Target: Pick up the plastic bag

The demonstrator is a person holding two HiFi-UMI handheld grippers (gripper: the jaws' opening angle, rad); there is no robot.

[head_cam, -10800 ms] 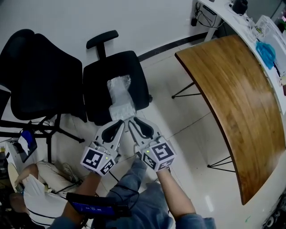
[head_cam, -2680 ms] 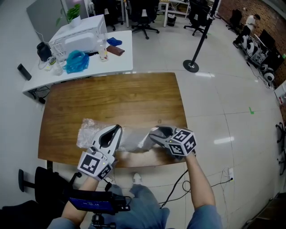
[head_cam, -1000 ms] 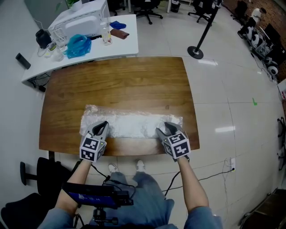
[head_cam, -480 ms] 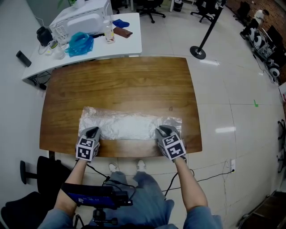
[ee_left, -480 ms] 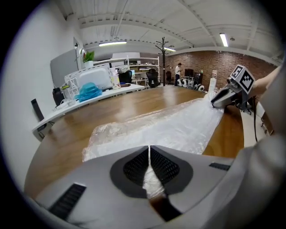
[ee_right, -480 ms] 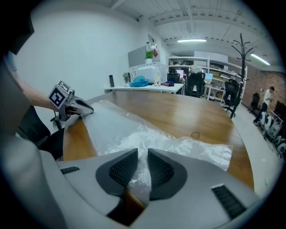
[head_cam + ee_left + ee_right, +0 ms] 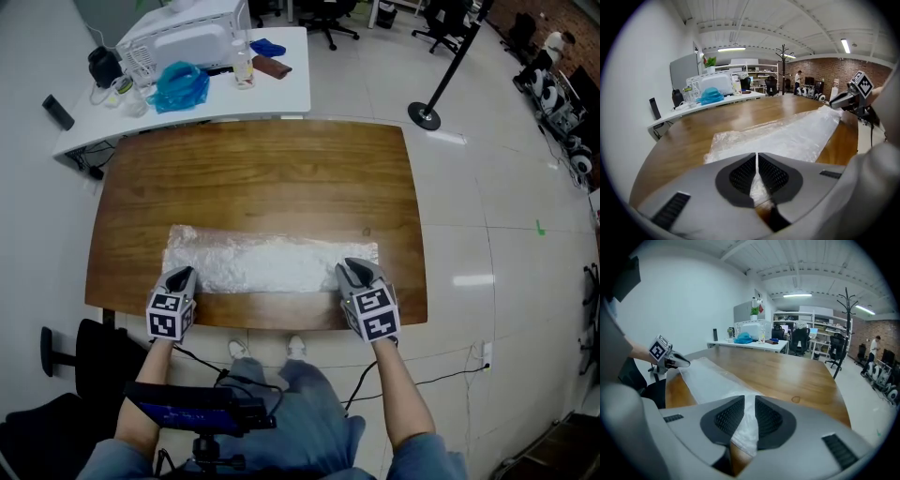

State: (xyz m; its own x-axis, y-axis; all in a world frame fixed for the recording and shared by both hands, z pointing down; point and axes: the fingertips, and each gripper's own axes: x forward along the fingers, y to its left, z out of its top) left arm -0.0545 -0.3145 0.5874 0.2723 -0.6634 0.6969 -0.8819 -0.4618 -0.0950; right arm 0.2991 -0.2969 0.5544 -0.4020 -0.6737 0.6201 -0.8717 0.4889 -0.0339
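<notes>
Plastic bag point(image 7: 267, 264) one, grippers two: left gripper point(image 7: 180, 275) moved outward since a second ago, pinching near-left corner; right gripper point(image 7: 354, 271) just closed its jaws on near-right corner.

No legible text, label, brand or number found. Black-and-white square marker patterns seen on cube of left gripper point(image 7: 180, 276) and of right gripper point(image 7: 354, 271); no letters or digits carried. Device point(image 7: 192, 413) with blue-lit strip at lower edge of head view: print too small to be read.
</notes>
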